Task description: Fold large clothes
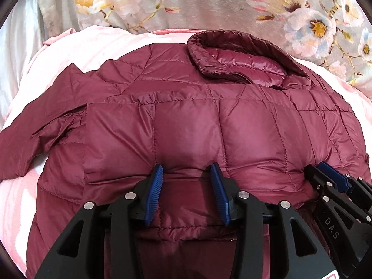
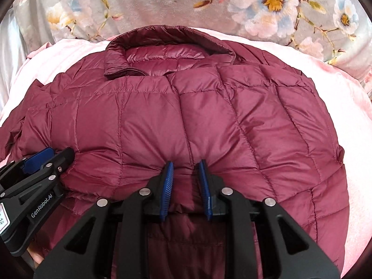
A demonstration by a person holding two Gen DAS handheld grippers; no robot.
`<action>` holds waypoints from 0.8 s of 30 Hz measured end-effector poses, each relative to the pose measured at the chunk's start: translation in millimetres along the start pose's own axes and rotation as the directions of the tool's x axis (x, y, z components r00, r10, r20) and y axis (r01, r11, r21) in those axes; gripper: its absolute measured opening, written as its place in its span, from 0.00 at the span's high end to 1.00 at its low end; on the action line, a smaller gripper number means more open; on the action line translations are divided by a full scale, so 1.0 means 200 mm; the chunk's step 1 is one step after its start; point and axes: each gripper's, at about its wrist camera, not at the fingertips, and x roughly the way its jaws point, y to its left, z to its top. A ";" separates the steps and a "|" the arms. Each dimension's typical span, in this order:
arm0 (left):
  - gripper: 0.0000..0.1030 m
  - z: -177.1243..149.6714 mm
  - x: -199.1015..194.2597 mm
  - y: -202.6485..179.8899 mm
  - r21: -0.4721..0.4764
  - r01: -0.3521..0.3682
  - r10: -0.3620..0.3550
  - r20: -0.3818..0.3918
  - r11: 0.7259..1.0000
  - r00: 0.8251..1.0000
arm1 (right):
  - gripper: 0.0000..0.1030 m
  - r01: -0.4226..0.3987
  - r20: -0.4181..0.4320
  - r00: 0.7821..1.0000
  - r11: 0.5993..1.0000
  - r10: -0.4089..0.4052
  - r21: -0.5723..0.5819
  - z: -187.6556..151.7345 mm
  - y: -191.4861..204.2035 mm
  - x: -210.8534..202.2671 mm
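Note:
A maroon quilted down jacket (image 1: 197, 125) lies on a pink blanket, collar (image 1: 232, 55) at the far side; its lower part is folded up over the body. A sleeve (image 1: 41, 125) sticks out at the left. My left gripper (image 1: 187, 171) is open, its blue pads pressing into the folded edge. My right gripper (image 2: 186, 166) is open too, tips pushed into the same folded edge further right. The jacket (image 2: 186, 116) fills the right wrist view. Each gripper shows in the other's view: the right one (image 1: 325, 174), the left one (image 2: 51, 155).
The pink blanket (image 1: 93, 44) covers the bed under the jacket. A grey floral bedspread (image 1: 209, 2) lies beyond the collar and shows in the right wrist view (image 2: 255, 4). White sheet (image 1: 21, 46) at the far left.

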 end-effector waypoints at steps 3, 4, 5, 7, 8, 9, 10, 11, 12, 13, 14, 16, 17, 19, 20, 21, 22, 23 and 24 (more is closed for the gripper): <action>0.56 0.00 0.00 0.00 0.003 0.004 -0.004 0.002 1.000 1.000 | 0.78 -0.003 0.001 1.000 1.000 0.003 0.003 0.00 0.00 0.00; 0.55 0.00 0.00 0.00 0.003 0.006 -0.006 0.001 1.000 1.000 | 0.78 -0.007 0.001 1.000 1.000 0.007 0.006 0.00 0.00 0.01; 0.55 0.00 0.00 0.00 0.002 0.009 -0.009 0.002 1.000 1.000 | 0.78 -0.010 0.002 1.000 1.000 0.010 0.009 0.00 0.00 0.01; 0.50 0.00 -0.01 0.01 -0.012 0.034 -0.034 0.005 0.999 0.999 | 0.78 -0.017 0.002 1.000 1.000 0.017 0.014 0.00 -0.01 0.01; 0.47 0.00 -0.02 0.04 -0.037 0.064 -0.063 0.013 0.997 0.998 | 0.78 -0.022 0.002 1.000 1.000 0.022 0.018 0.00 -0.01 0.01; 0.45 0.00 -0.04 0.06 -0.062 0.073 -0.071 0.025 0.995 0.997 | 0.78 -0.026 0.002 1.000 0.999 0.026 0.022 0.01 -0.01 0.01; 0.44 0.00 -0.07 0.11 -0.103 0.074 -0.070 0.043 0.992 0.997 | 0.78 -0.031 0.002 1.000 0.999 0.031 0.027 0.01 -0.02 0.01; 0.43 0.00 -0.09 0.14 -0.120 0.071 -0.066 0.049 0.990 0.997 | 0.78 -0.040 0.002 0.999 0.999 0.040 0.034 0.01 -0.03 0.01; 0.42 0.00 -0.14 0.21 -0.148 0.060 -0.053 0.054 0.987 0.997 | 0.78 -0.045 0.003 0.999 0.998 0.045 0.038 0.01 -0.03 0.01; 0.40 0.00 -0.18 0.28 -0.176 0.057 -0.048 0.057 0.983 0.997 | 0.77 -0.053 0.005 0.999 0.998 0.053 0.044 0.01 -0.03 0.01; 0.38 -0.01 -0.24 0.40 -0.232 0.069 -0.057 0.059 0.970 0.997 | 0.76 -0.062 0.009 0.998 0.997 0.061 0.050 0.01 -0.04 0.00; 0.34 -0.05 -0.33 0.63 -0.332 0.076 -0.061 0.056 0.940 0.997 | 0.73 -0.052 0.024 0.998 0.997 0.051 0.063 0.00 -0.05 -0.02; 0.34 -0.06 -0.36 0.73 -0.368 0.065 -0.049 0.054 0.927 0.997 | 0.72 -0.031 0.038 0.999 0.998 0.029 0.061 0.00 -0.04 -0.05; 0.34 -0.09 -0.42 1.00 -0.449 -0.011 0.030 0.037 0.894 0.999 | 0.65 -0.027 0.061 0.998 0.998 0.024 0.051 -0.03 -0.03 -0.11; 0.34 -0.11 -0.44 1.17 -0.484 -0.068 0.089 0.021 0.872 0.996 | 0.65 -0.031 0.069 0.997 0.998 0.028 0.048 -0.05 -0.02 -0.14; 0.34 -0.13 -0.45 1.30 -0.514 -0.118 0.133 -0.007 0.849 0.991 | 0.64 -0.036 0.076 0.997 0.998 0.033 0.045 -0.07 -0.01 -0.17; 0.34 -0.15 -0.45 1.39 -0.540 -0.147 0.157 -0.029 0.829 0.987 | 0.60 -0.039 0.077 0.996 0.998 0.036 0.040 -0.09 0.00 -0.19; 0.34 -0.18 -0.45 1.55 -0.589 -0.173 0.174 -0.056 0.790 0.983 | 0.58 -0.039 0.078 0.996 0.999 0.037 0.028 -0.11 0.02 -0.21; 0.34 -0.20 -0.46 1.66 -0.626 -0.184 0.180 -0.070 0.758 0.981 | 0.55 -0.035 0.080 0.996 0.999 0.033 0.022 -0.11 0.02 -0.21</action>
